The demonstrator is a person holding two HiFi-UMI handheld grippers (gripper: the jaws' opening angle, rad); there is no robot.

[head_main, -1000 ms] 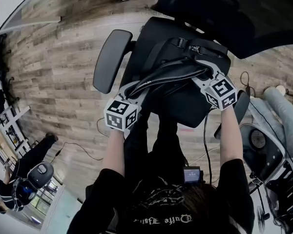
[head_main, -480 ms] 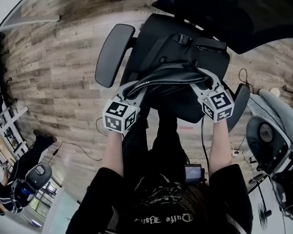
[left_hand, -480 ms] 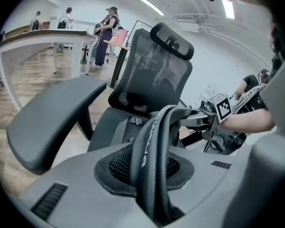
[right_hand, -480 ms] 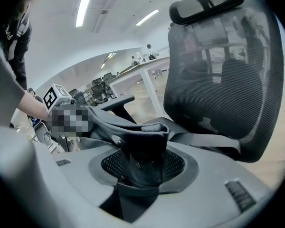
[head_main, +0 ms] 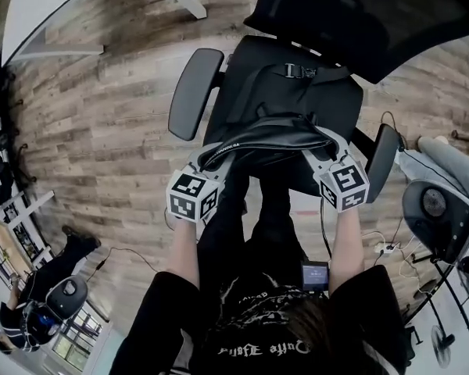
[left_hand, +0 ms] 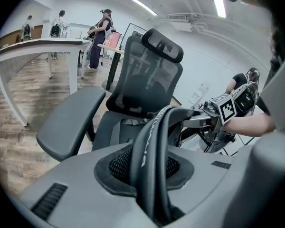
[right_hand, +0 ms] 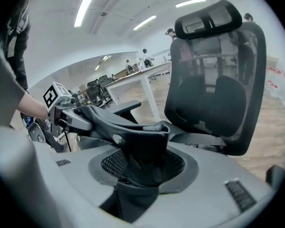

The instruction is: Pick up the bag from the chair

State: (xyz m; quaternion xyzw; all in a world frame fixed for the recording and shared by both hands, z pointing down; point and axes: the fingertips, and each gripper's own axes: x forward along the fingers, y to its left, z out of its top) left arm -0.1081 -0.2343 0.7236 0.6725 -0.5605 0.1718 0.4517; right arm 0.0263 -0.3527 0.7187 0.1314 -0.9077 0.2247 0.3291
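Since a second ago the bag [head_main: 266, 135] has been raised and drawn toward the near side. It is now carried over the near edge of the chair [head_main: 297, 100] instead of lying further back on the seat — so the pick-up is judged to be well under way, though not finished. The bag is stretched as a dark, sagging band between the two tools. Its strap [head_main: 297, 71], with the buckle, is seen trailing across the far part of the seat, so a further lift is judged to be needed before everything is clear of the chair. The left tool [head_main: 209, 153] is clenched on the left end of the bag. Its jaws have just been closing a little, and in the left gripper view a thick rolled edge of the bag is seen pinched between them, with only a narrow gap kept. The right tool [head_main: 322, 143] is clamped on the right end — its jaws are held wider, since a bulkier fold of the bag is gripped there, as the right gripper view shows. Nothing else is touched by either tool.
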